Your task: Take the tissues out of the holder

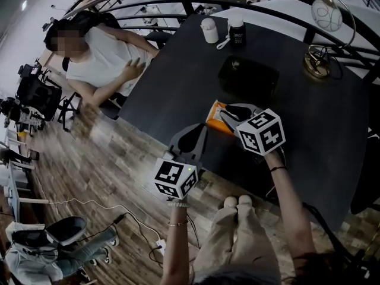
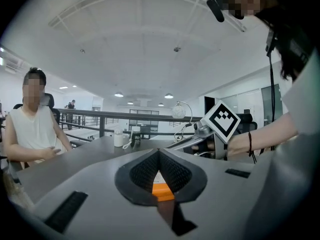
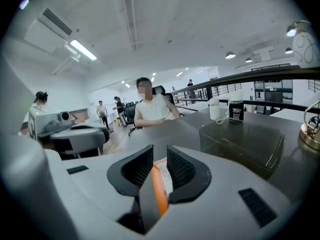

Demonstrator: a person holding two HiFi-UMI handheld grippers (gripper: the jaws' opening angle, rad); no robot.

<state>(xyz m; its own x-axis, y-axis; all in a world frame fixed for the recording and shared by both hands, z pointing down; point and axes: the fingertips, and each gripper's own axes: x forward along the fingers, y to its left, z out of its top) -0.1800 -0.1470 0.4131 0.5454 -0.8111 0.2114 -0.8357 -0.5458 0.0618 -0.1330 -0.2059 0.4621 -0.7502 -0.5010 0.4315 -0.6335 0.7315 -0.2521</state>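
Between the pads of the right claw (image 3: pixel 160 149), which stand apart, the orange tissue pack (image 3: pixel 161 184) sits edge-on. From where I stand the pads look slack on it rather than pinching. Opposite, the left claw (image 2: pixel 160 153) is closed to a point at its tips, with the pack's orange-and-white end caught in the hollow behind them, so the pack seems to hang from that side alone. Both claws meet over the near part of the dark surface (image 1: pixel 320 117), the pack bridged between them. Just beyond sits the dark see-through holder (image 1: pixel 270 76), apart from the pack and looking empty. I'd say the lifting-out is done and a hand-over is in hand. Next, the right claw needs to draw clear without dragging the pack, while the left holds firm and finds a bare spot to lay it.
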